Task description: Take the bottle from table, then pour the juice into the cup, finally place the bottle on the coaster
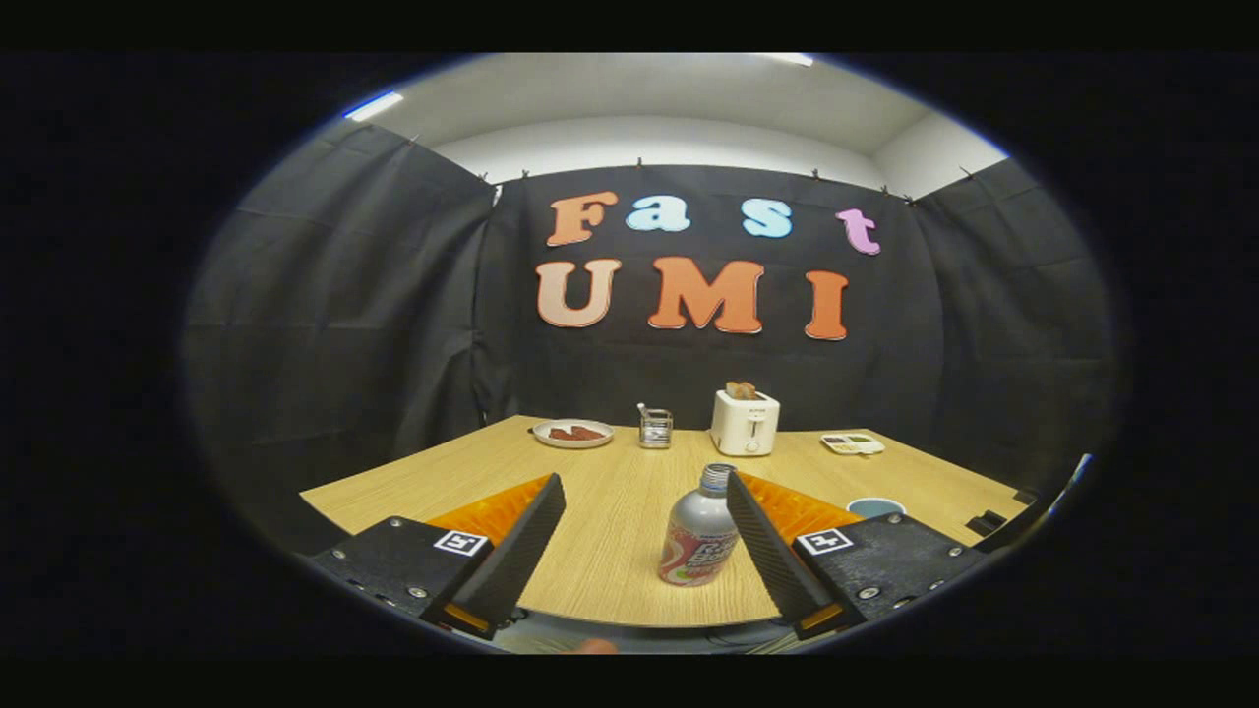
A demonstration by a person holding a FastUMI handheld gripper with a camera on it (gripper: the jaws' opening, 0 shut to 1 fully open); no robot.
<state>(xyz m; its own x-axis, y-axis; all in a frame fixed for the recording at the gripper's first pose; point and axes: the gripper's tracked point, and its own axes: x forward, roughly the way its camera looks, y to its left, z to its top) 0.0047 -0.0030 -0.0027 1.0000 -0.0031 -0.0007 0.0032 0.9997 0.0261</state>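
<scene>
Right now your gripper (644, 492) hangs just above the near edge of the light wooden table (610, 472), its two fingers spread wide apart and gripping nothing. The silver metal bottle with a red-and-white label and a screw cap (700, 536) stands upright near that near edge, inside the gap between your fingers but much closer to the right finger (772, 556); from this angle you cannot tell whether that finger touches it. The left finger (511, 560) is well apart from the bottle.

Beyond the right finger, toward the table's right edge, the rim of a pale blue cup (875, 506) peeks out; the finger's body hides the rest.

Along the far edge of the table you have a row of things: a white plate with reddish-brown food (573, 434) toward the far left corner, a small clear glass holder (655, 428) next to it, a white toaster with toast sticking up (745, 422) about midway, and a small white tray with coloured bits (852, 443) toward the far right corner.
</scene>
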